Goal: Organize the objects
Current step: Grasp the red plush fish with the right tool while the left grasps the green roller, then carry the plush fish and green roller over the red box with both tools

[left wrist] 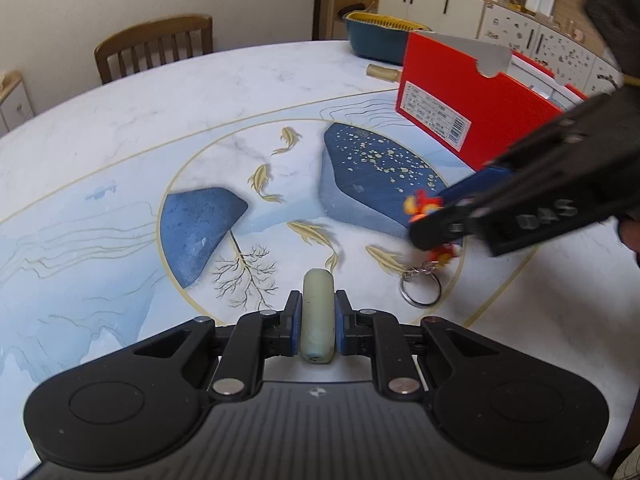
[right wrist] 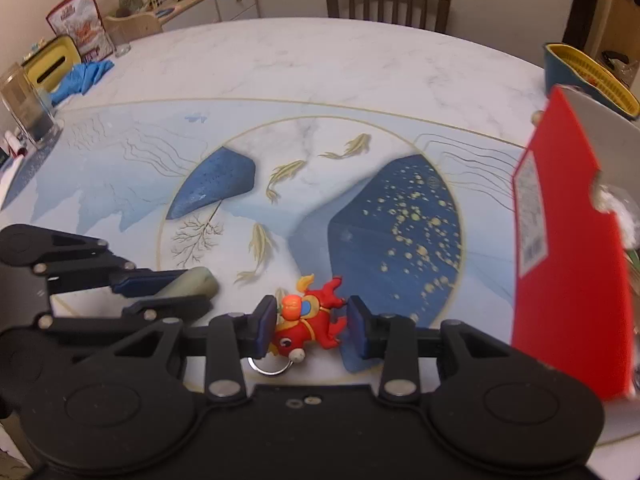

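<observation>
Between the blue pads of the left hand-held gripper (left wrist: 316,322) sits a pale green cylinder (left wrist: 318,314), its long axis running straight ahead along the fingers and pointing away from the camera. The pads press its two sides, so this hand-held gripper looks clamped on it; the right wrist view shows the same cylinder (right wrist: 188,284) low over the desk (right wrist: 320,64), though whether it rests on the surface or is just lifted I cannot tell.

Right of the cylinder, and near it, the right hand-held gripper (right wrist: 310,326) straddles a red and orange keychain figure (right wrist: 308,322). Its jaws stand apart: the left pad touches or nearly touches the figure, while a clear gap shows on the other side. The figure lies on the desk with its body running roughly across the gap, and its metal ring (left wrist: 420,290) trails back toward the person, on the side away from the red box.

Beyond the keychain figure and further right stands the red box (left wrist: 476,120), open at the top, with a label on the end that faces the cylinder. It is the likely place for both things, judging from the task. The right hand-held gripper is the nearer of the two to the box; the left one must carry the cylinder rightward and forward across the painted blue patch (left wrist: 376,172) to reach it. Closing on the figure comes first for the right side, and the dangling ring may swing or catch the box rim.
</observation>
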A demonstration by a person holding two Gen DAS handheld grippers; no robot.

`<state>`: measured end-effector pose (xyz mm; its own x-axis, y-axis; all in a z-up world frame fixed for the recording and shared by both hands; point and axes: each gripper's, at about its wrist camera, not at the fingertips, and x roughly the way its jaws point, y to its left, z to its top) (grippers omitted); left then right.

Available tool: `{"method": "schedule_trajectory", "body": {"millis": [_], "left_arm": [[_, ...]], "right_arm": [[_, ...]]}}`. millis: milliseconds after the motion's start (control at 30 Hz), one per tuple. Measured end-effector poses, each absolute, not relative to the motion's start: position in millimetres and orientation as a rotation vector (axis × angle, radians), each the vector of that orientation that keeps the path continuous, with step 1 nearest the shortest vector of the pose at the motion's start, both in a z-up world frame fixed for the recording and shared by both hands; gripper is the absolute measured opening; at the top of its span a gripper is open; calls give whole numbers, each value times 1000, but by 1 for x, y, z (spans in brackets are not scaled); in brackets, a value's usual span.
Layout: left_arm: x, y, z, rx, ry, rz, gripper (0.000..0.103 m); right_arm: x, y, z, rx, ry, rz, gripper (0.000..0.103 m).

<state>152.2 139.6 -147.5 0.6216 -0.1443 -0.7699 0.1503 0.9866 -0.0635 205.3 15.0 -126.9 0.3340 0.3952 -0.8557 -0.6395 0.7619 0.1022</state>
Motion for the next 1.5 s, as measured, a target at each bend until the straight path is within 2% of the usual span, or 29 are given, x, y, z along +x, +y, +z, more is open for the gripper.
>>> {"method": "schedule_trajectory", "body": {"millis": [467, 967, 1500], "left_arm": [[165, 128, -99, -105, 880, -140, 15], [199, 53, -33, -74, 769, -202, 15], [261, -36, -14, -50, 740, -268, 16]], "right_arm": [[202, -61, -72, -98, 982, 659, 36], [225, -142, -24, -37, 872, 598, 36], [270, -222, -18, -12, 809, 540, 36]]}}
